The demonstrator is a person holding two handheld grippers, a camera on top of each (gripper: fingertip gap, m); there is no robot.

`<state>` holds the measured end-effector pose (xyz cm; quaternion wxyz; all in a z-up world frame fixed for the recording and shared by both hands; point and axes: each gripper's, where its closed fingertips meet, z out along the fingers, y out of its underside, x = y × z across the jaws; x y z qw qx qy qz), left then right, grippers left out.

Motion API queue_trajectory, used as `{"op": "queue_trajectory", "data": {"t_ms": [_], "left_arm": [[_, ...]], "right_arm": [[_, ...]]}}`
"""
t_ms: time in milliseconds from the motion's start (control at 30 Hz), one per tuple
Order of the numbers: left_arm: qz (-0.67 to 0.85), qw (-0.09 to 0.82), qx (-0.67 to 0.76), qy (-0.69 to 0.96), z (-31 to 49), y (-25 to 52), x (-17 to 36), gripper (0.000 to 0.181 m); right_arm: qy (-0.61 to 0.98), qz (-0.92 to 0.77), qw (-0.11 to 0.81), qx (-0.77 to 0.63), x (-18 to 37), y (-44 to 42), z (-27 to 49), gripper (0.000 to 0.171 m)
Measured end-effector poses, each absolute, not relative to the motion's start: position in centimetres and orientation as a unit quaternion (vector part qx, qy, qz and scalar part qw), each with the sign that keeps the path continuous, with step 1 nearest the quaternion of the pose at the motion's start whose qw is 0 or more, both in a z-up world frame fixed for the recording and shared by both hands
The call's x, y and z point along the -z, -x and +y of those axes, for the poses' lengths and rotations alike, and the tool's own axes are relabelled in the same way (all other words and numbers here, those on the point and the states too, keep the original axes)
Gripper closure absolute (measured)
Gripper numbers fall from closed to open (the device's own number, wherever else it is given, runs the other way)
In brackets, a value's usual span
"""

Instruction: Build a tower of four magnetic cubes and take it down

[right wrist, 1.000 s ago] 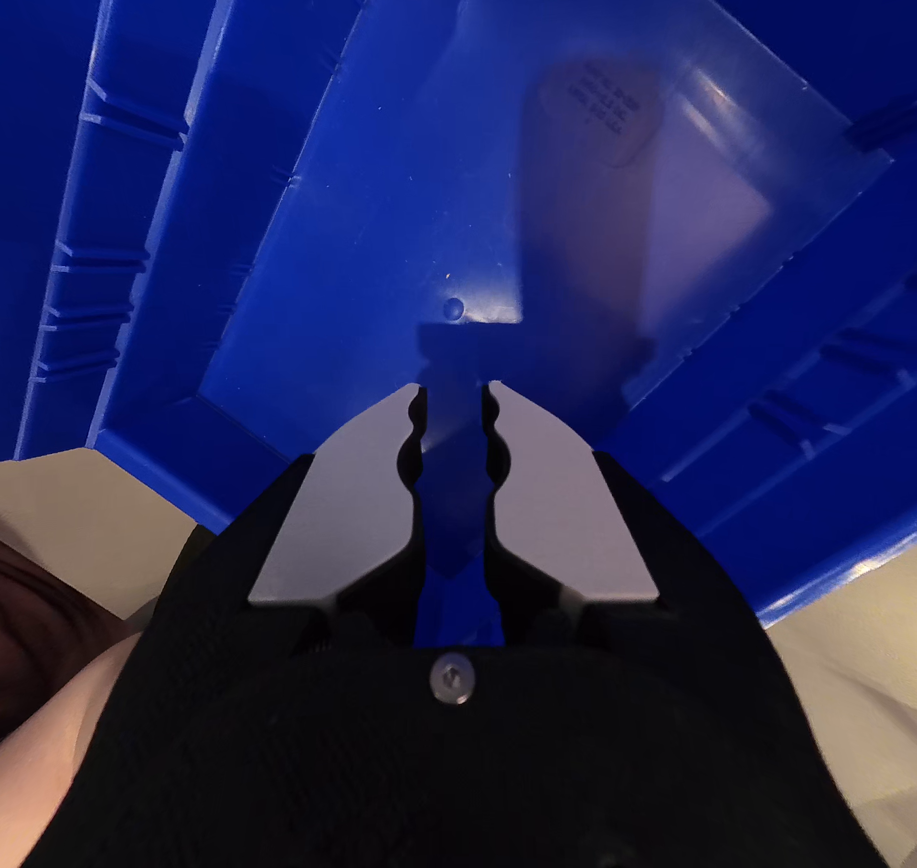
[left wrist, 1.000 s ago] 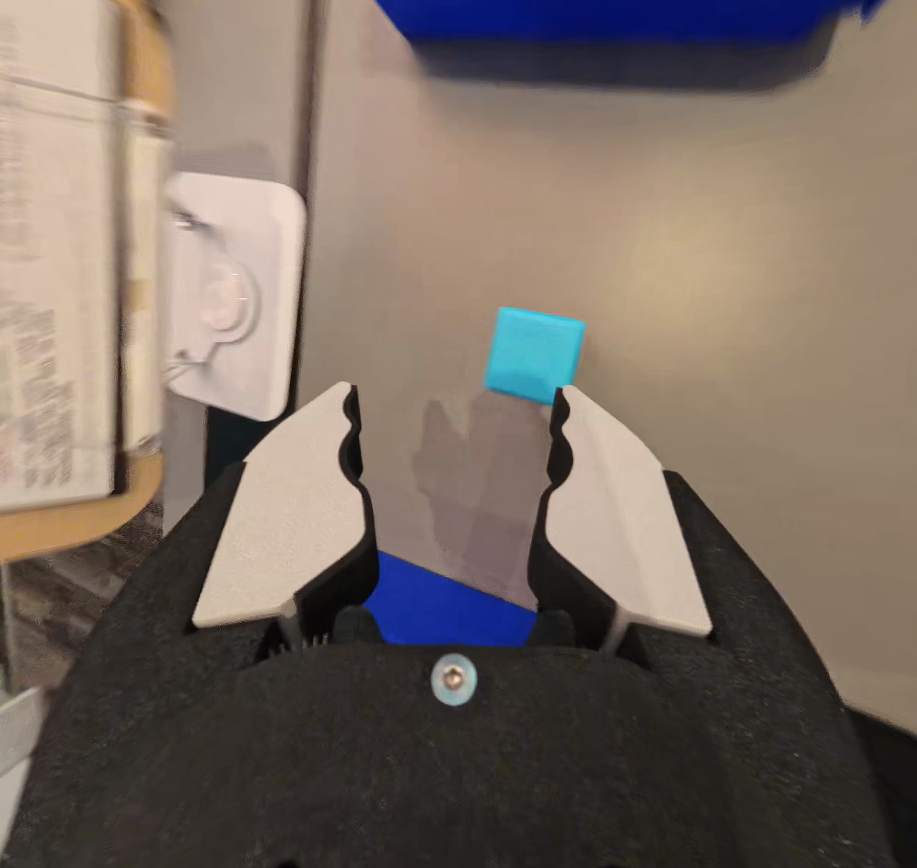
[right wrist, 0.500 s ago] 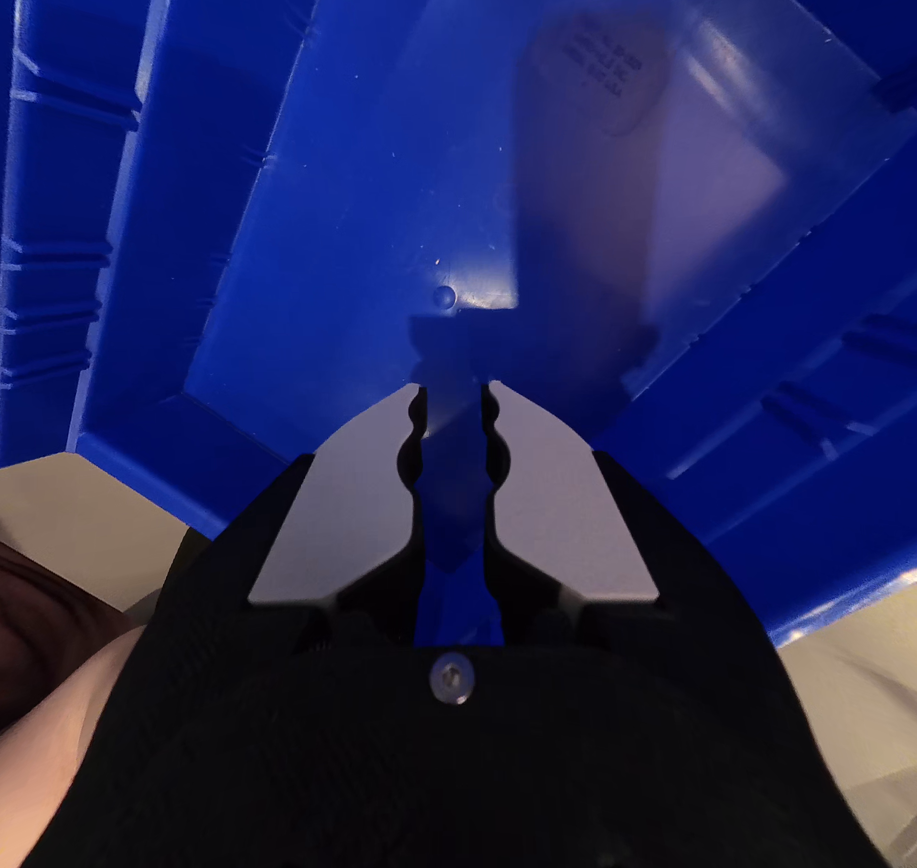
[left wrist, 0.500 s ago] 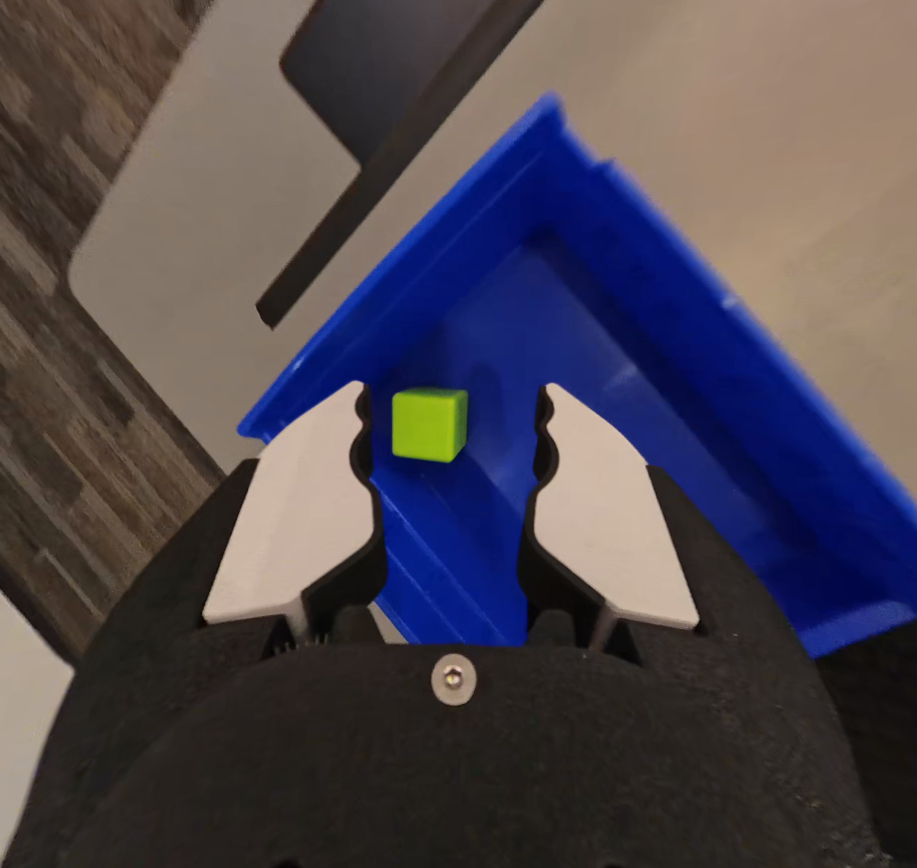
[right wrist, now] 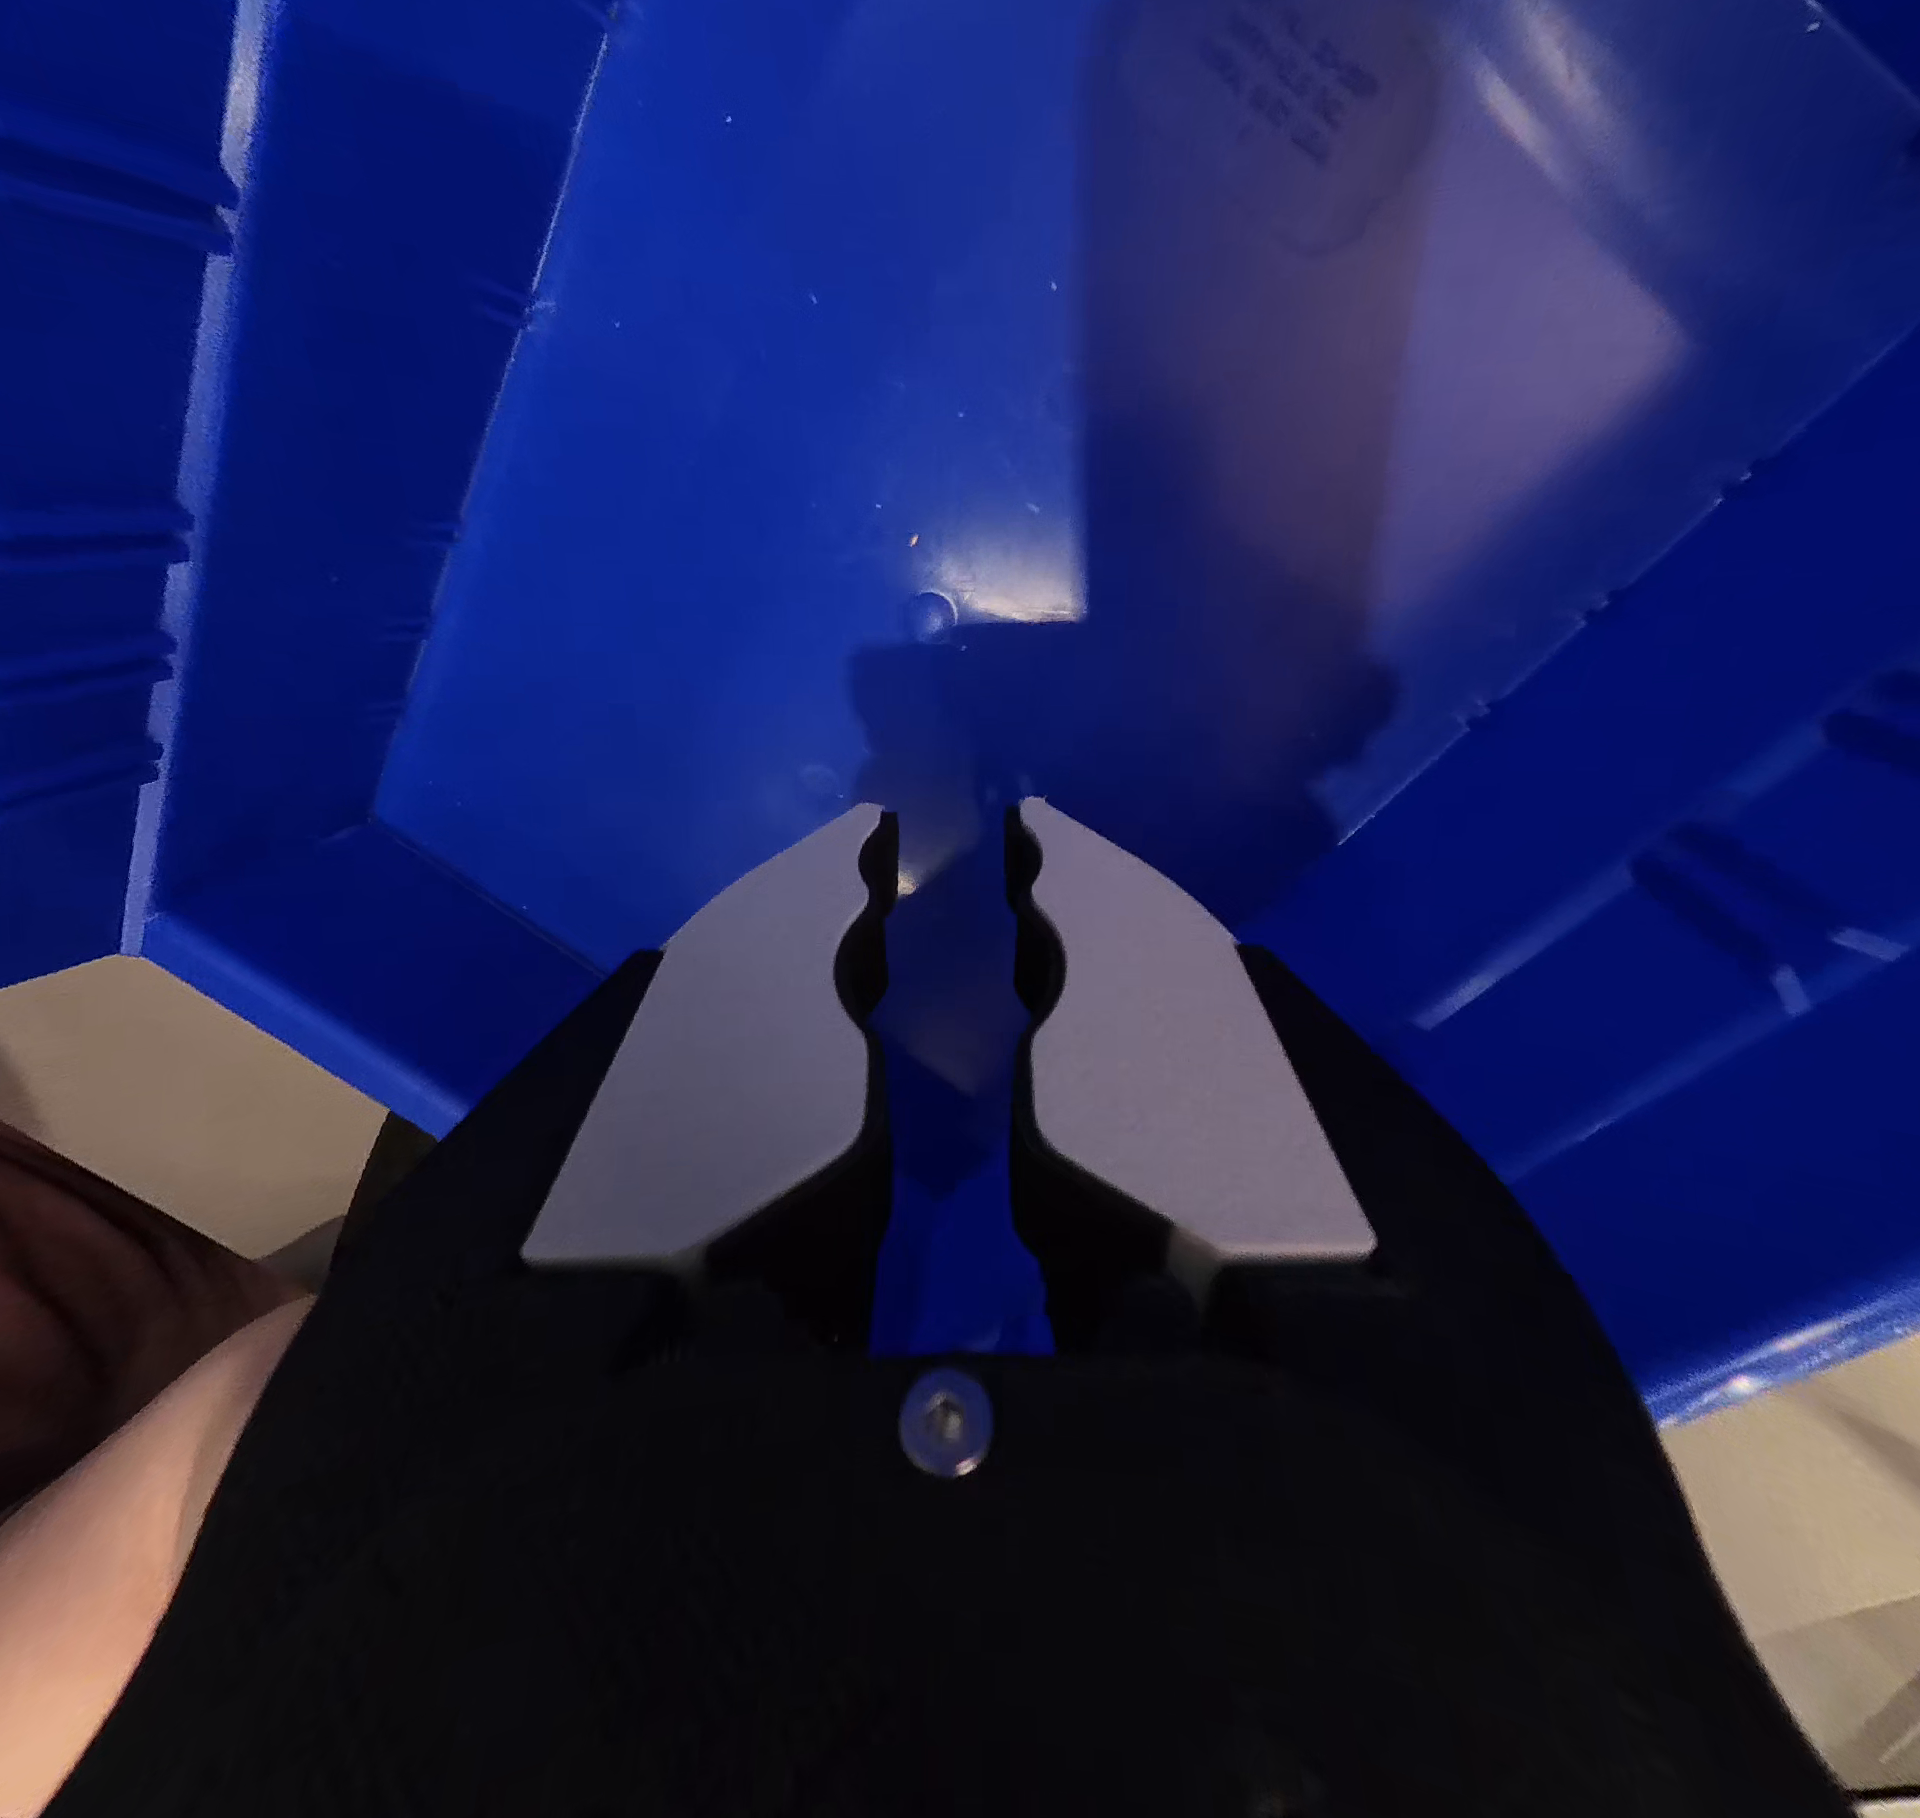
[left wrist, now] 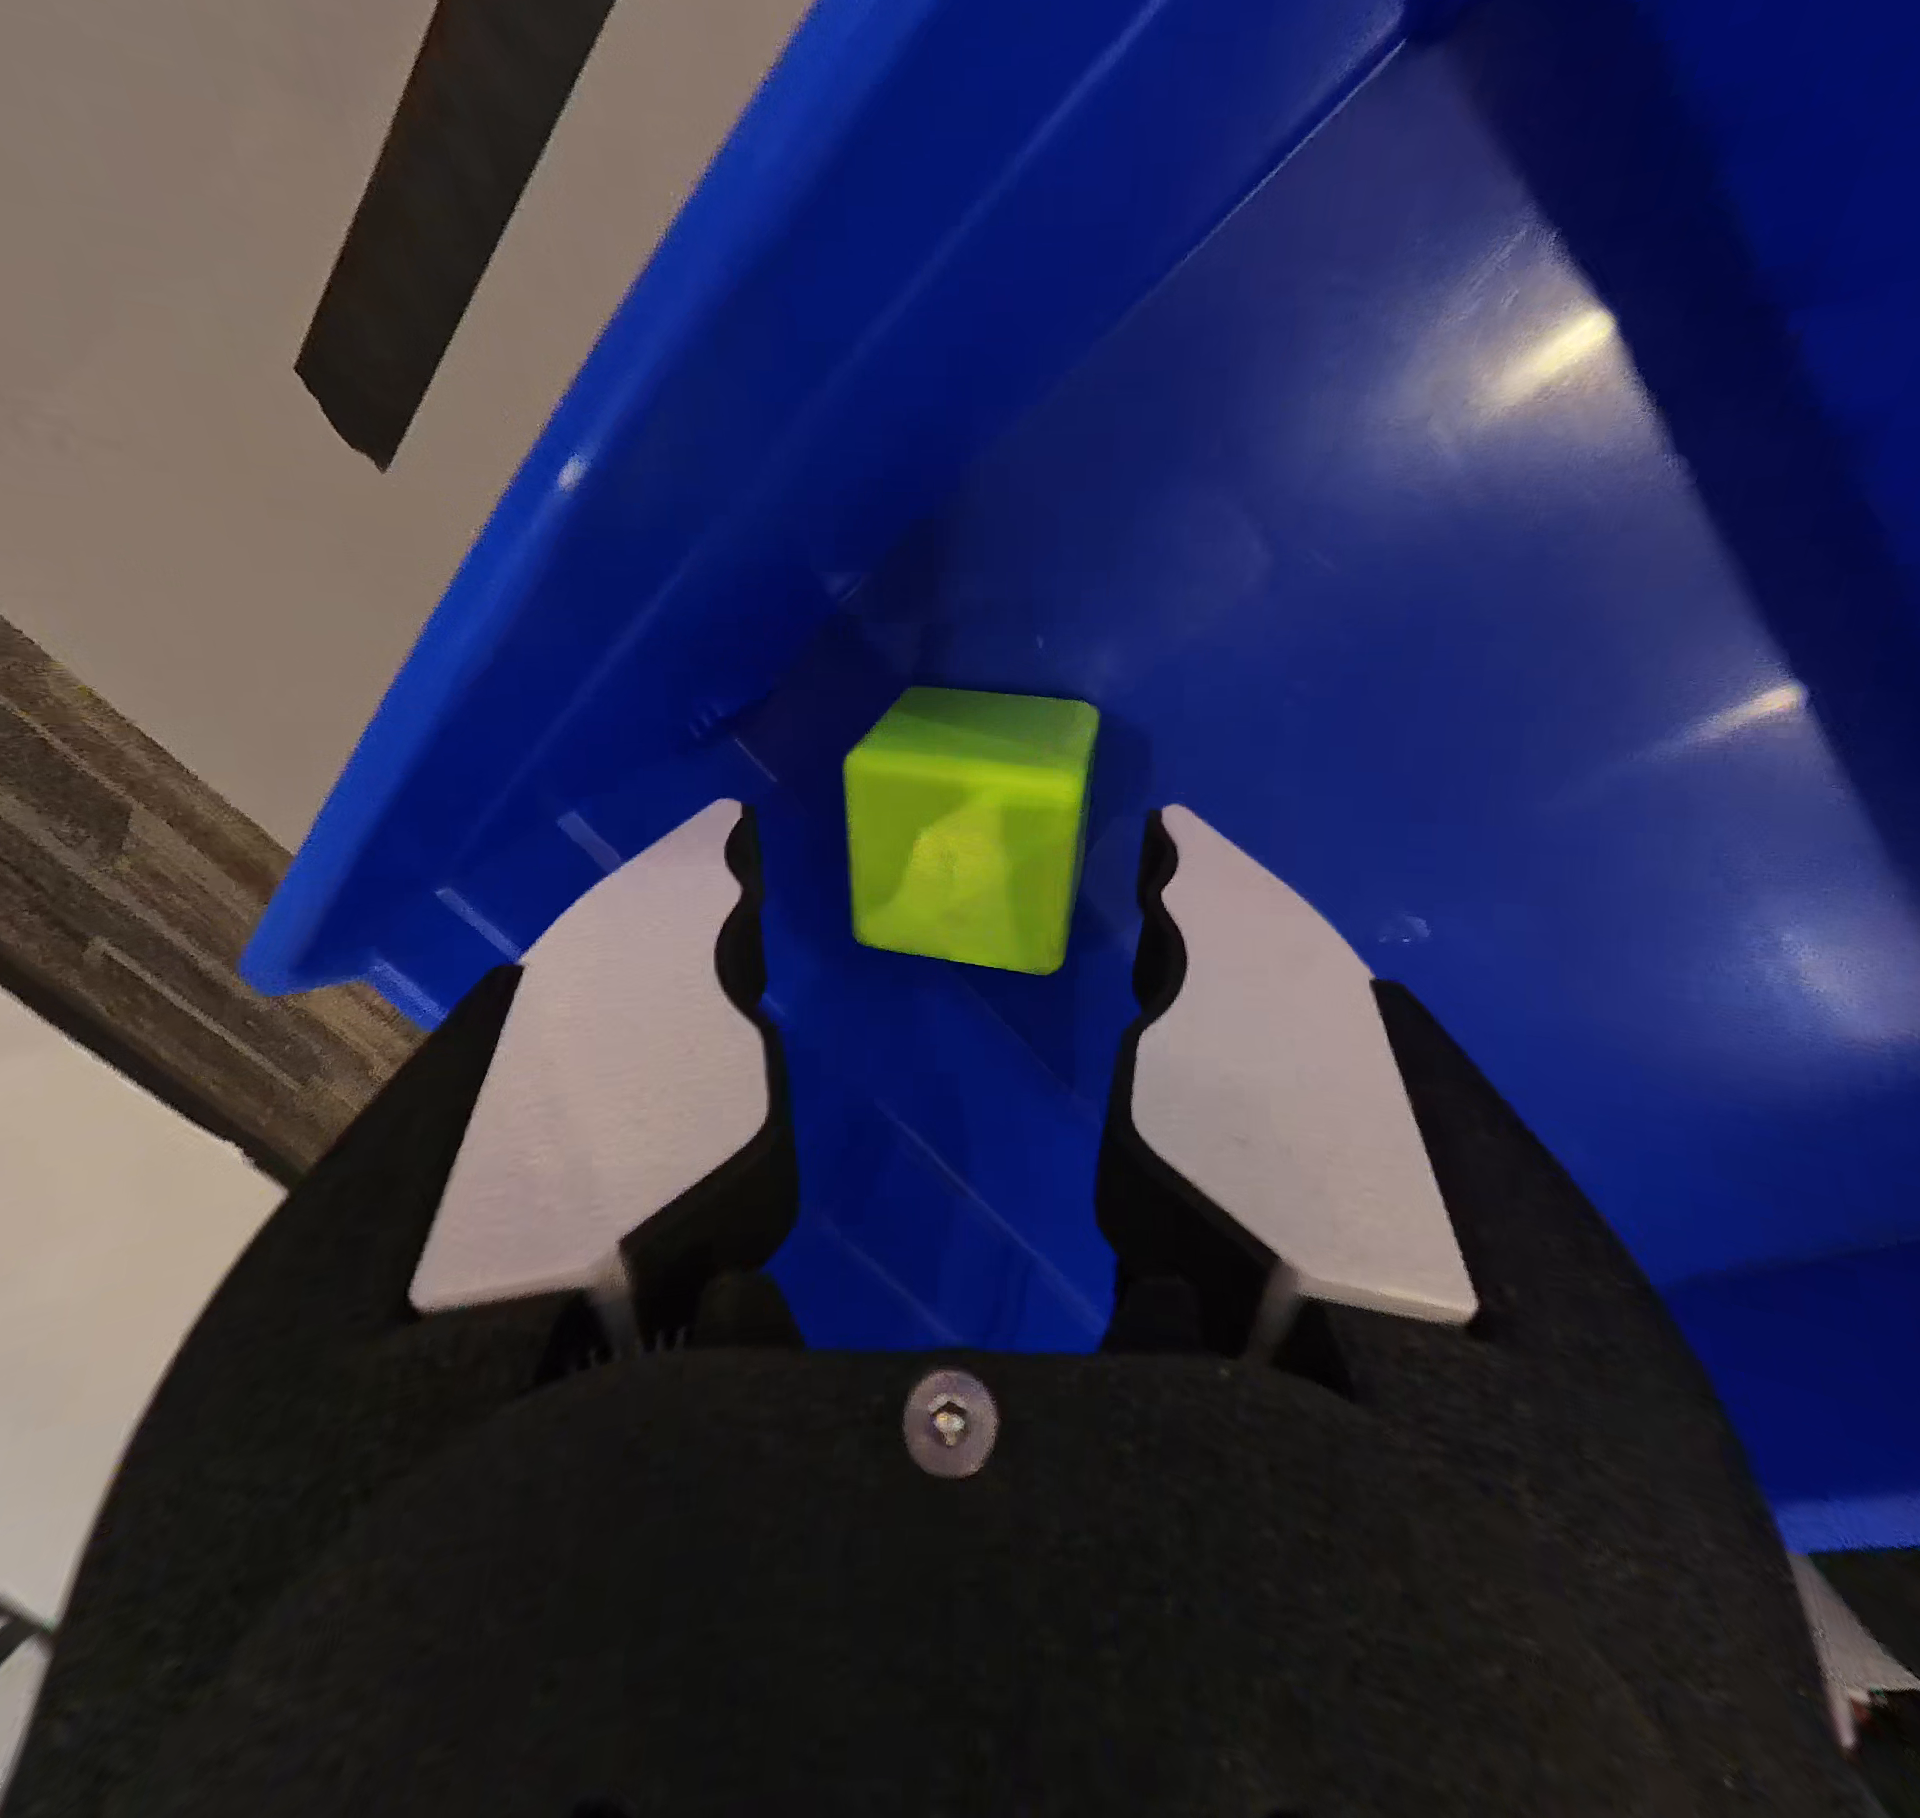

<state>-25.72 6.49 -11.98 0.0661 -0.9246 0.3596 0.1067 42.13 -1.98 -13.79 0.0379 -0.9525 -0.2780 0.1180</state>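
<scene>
Reaching with our left gripper point(left wrist: 945, 818) spread wide, we judge the cube point(left wrist: 966, 833) light, rigid; pinch opposite side faces.

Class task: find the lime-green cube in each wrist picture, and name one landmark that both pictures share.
Left wrist view: green cube at centre, on the bin floor by a corner, between the open left gripper fingers.
Right wrist view: not in it.
Shared landmark: the blue bin.

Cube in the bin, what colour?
Lime green cube, clearest in the left wrist view.
</scene>
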Motion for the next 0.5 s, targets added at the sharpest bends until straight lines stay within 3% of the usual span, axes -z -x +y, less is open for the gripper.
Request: {"op": "queue_trajectory", "data": {"t_ms": [233,300,500], "left_arm": [[0.363,0.031,-0.112,0.924,6.1,26.2,13.3,0.115],[0.374,0.032,-0.127,0.918,6.2,26.3,13.4,0.133],[0.39,0.053,-0.132,0.91,6.1,25.3,10.8,0.134]], "right_arm": [[0.952,-0.277,0.046,-0.119,13.4,-42.2,-2.0,0.15],[0.952,-0.277,0.047,-0.12,13.3,-42.3,-2.0,0.15],[0.951,-0.277,0.054,-0.126,13.0,-42.3,-2.0,0.15]]}}
